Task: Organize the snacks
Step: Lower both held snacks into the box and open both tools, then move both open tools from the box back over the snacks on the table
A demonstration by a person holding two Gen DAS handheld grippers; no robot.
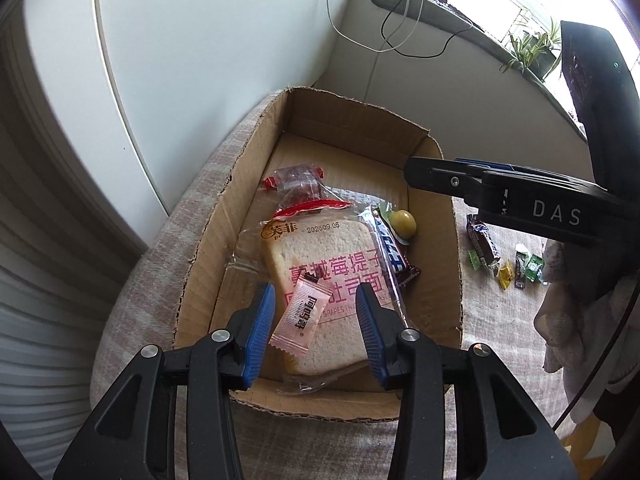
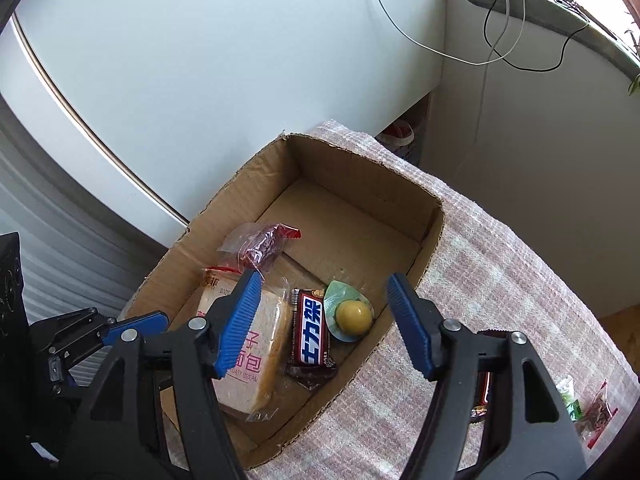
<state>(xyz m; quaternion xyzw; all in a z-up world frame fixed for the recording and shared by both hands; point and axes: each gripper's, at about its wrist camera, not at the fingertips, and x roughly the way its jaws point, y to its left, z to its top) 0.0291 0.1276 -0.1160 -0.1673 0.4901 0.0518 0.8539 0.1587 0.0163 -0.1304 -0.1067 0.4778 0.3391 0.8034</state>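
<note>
Inside cardboard box [image 1: 208, 240]: bread pack [image 1: 320, 280], pink sachet [image 1: 300, 314] atop; both grippers' jaws open, empty; loose candies [image 1: 504, 268] outside.

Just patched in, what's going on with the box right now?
A person is sorting snacks into the cardboard box. Both grippers hang open above it: the left gripper over a pink sachet lying on the bagged bread, the right gripper over the chocolate bar. A few sweets remain on the cloth outside.
</note>
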